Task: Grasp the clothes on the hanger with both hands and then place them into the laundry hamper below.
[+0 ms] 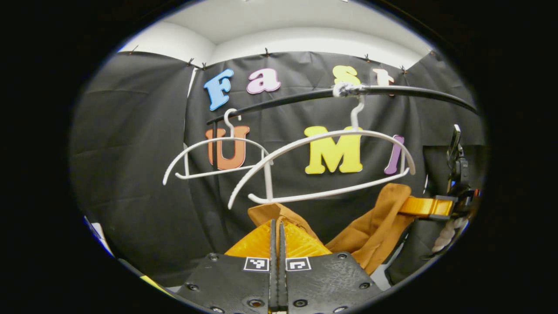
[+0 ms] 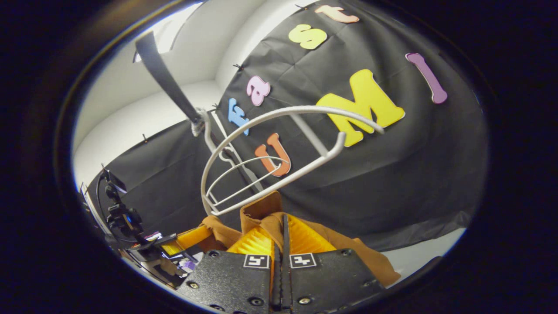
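Both grippers, left (image 1: 277,226) & right (image 2: 284,224), are clamped tight on the brown garment (image 1: 370,231), which hangs clear below the bare hanger (image 1: 322,165). Risk: cloth slips w/ uneven lowering, or misses the unseen hamper.

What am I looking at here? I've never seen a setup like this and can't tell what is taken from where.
These are two cameras, each riding on a hand-held two-finger tool that a person carries; there is no robot arm. The left gripper view looks along the left tool, the right gripper view along the right tool. Each tool's fingers are closed on a brown garment, which hangs between them, already off the hangers. Above it, two bare white hangers hang from a dark rail. At the right edge of the left gripper view you can see the other tool gripping the garment's far end. The hamper isn't something I can point to here.
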Action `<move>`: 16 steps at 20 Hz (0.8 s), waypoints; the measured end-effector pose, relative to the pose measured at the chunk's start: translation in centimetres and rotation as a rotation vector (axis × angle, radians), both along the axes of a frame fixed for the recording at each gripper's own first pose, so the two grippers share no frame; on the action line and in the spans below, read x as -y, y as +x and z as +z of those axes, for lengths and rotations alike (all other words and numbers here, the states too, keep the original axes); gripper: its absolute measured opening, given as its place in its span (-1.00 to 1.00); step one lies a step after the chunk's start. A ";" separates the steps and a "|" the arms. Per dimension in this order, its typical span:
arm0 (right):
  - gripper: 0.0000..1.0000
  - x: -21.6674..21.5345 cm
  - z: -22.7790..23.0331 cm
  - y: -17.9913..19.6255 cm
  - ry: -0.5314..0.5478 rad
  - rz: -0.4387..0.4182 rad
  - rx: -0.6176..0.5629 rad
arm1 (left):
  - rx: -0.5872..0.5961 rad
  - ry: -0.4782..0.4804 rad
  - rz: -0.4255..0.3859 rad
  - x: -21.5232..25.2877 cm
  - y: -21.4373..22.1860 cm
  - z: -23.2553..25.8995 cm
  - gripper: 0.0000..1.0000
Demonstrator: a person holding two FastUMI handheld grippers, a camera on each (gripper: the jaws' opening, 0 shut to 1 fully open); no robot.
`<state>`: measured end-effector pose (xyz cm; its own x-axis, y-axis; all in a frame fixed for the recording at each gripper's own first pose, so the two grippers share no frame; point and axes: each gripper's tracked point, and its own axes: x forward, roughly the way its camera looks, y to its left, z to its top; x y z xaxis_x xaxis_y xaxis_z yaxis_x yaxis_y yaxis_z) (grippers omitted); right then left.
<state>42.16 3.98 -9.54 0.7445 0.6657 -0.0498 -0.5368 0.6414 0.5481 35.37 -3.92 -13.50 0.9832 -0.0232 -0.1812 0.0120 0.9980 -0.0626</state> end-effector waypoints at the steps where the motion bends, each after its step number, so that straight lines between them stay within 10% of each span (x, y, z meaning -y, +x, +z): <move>1: -0.92 -0.7 0.1 -0.7 0.004 0.021 -0.002 | 0.001 -0.014 -0.012 0.7 -0.2 0.2 -1.00; 16: -0.92 -4.1 -13.9 -8.3 -0.154 0.173 -0.265 | -0.213 -0.190 -0.109 7.4 -5.5 -11.6 -0.92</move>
<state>33.84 8.04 -23.40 0.5689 0.7506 -0.3360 -0.4972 0.6394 0.5865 29.85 -11.35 -25.07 0.9132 -0.1800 -0.3657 0.0853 0.9617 -0.2604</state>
